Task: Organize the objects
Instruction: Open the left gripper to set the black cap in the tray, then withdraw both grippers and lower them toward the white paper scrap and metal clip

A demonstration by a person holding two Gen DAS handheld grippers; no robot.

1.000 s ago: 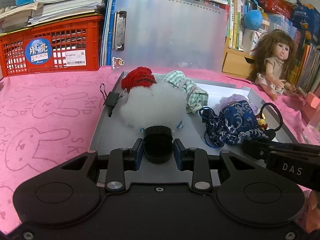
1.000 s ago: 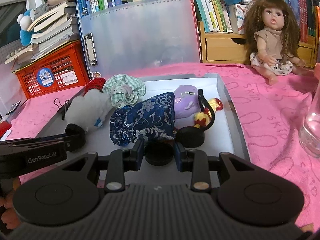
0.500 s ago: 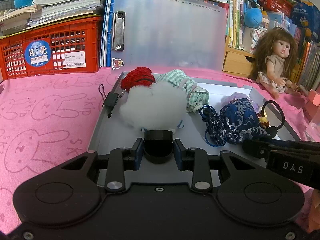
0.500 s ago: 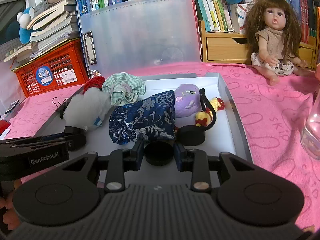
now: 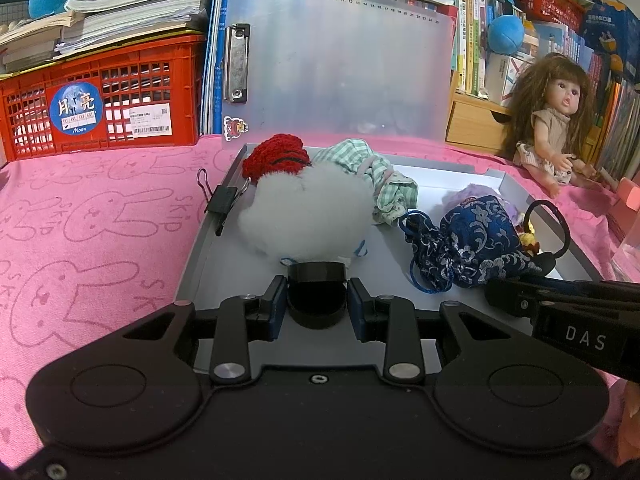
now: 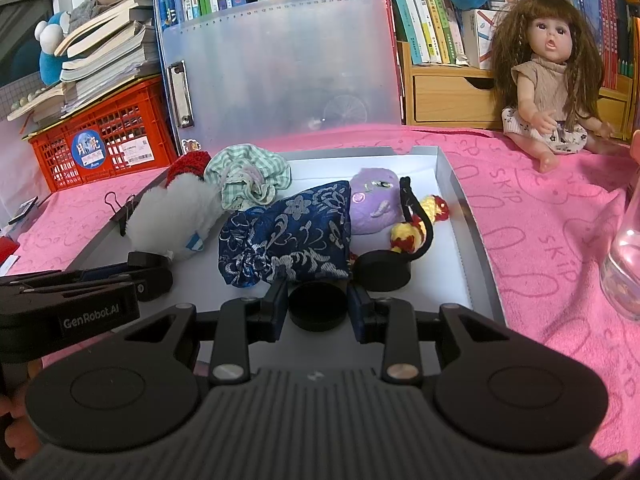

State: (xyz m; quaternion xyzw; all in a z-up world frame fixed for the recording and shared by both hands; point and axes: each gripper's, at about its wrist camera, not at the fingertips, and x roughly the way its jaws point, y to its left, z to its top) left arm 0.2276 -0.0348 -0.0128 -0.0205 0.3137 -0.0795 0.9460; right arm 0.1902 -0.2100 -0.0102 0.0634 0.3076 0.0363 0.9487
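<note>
Left wrist view: the left claw (image 5: 317,298) is gripping a round black plastic cap (image 5: 316,295) over the near edge of the shallow grey tray (image 5: 208,258), just before a fluffy white plush (image 5: 308,216). Right wrist view: the right claw (image 6: 317,304) is clamping a second black round cap (image 6: 317,306), beside a blue floral drawstring pouch (image 6: 288,236) lying in the tray on the pink-covered counter (image 6: 532,240).

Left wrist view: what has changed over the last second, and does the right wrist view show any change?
Left view: the black cap in the left gripper now sits nearer the white plush. Right view: the right gripper keeps its own black cap. The pouch and the tray look unchanged.
</note>
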